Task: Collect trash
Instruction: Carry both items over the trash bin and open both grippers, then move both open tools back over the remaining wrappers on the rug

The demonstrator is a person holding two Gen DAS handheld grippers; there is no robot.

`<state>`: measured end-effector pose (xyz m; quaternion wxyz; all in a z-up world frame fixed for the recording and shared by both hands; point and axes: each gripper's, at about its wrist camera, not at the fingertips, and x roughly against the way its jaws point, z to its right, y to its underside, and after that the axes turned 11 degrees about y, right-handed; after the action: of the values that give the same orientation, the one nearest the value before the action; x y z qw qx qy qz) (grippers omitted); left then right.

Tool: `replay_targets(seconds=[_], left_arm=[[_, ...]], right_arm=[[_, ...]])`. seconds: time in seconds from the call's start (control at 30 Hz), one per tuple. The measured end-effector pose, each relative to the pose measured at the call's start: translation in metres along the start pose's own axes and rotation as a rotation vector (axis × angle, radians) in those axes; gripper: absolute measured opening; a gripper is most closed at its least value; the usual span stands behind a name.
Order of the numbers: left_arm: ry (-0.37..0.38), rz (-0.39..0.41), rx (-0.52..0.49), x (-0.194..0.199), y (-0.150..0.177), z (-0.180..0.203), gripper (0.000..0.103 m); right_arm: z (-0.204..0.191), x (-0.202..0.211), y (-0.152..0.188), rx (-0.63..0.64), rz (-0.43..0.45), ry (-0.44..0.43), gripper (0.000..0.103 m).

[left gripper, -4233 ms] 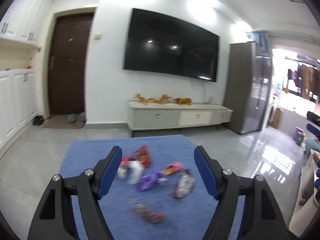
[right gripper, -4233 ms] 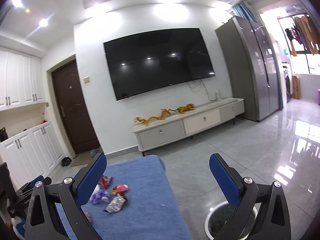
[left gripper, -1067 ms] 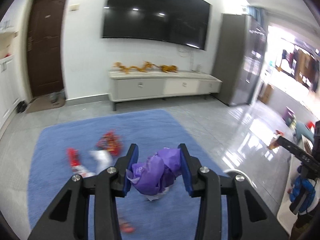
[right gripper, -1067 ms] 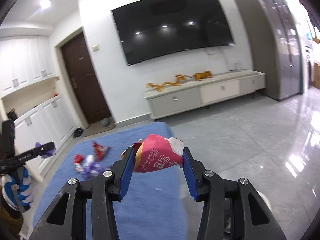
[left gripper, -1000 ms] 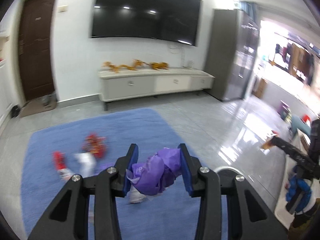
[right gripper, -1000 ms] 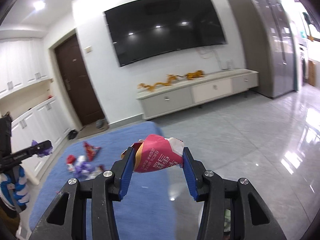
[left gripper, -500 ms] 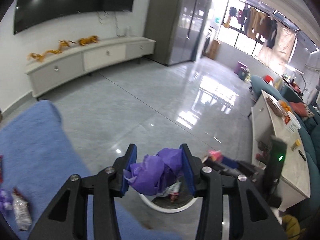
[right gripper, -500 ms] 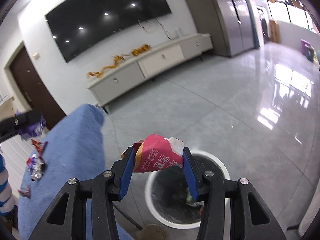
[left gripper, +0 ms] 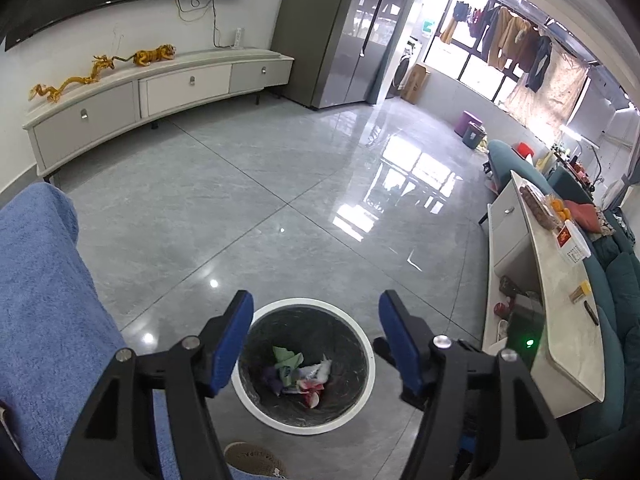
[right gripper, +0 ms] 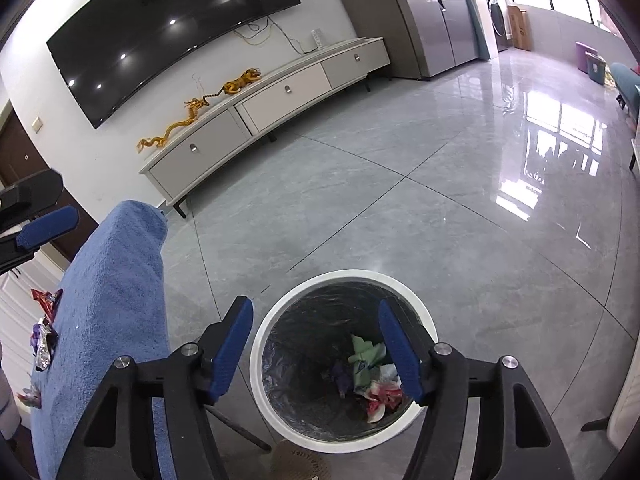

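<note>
Now, progress: both claws are hanging over the bin [left gripper: 370, 364], and crumpled wrappers [left gripper: 298, 374] are lying at its bottom, so I judge this drop to be done.
Left claw: the left gripper [left gripper: 316, 338] is spreading its blue pads right now, with nothing between them; the bin's mouth is showing through the gap.
Right claw: the right gripper [right gripper: 316, 344] is also widening, empty, pointing down into the same bin [right gripper: 276, 320].
Trash in bin: green, purple and red-and-white scraps [right gripper: 372, 376] are sitting low against the dark liner.
Still to collect: a few wrappers [right gripper: 44, 328] are waiting on the blue cloth [right gripper: 116, 280], far left in the right camera's view, well apart from the bin, so more trips are looking likely.
Surface: the blue cloth [left gripper: 44, 312] is covering a raised surface just beside the bin, on its left.
Room: glossy grey floor tiles [left gripper: 280, 200] are reflecting window light; a low white cabinet [left gripper: 160, 88] is running along the far wall under a big dark screen [right gripper: 172, 28], and a grey fridge [left gripper: 340, 32] is standing to its right.
</note>
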<state>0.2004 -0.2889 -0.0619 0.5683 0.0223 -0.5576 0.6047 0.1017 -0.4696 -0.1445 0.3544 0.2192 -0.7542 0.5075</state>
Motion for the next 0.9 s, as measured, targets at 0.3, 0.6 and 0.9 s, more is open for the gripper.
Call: replay_targets(seconds=[0.3,0.6,0.9], left_arm=[[-0.051,0.064,-0.036,0.041,0.010,0.009,0.063],[-0.248,0.175,-0.087,0.110,0.038,0.013,0.063],[-0.408,0.324,-0.067,0.189,0.067,-0.002,0.063]], right_arm=[[0.002,0.049,-0.010,-0.031,0.086,0.013,0.064],[-0.029,0.111,-0.011,-0.006,0.194,-0.030,0.065],[-0.078,0.158,-0.007,0.077,0.278,-0.084,0.068]])
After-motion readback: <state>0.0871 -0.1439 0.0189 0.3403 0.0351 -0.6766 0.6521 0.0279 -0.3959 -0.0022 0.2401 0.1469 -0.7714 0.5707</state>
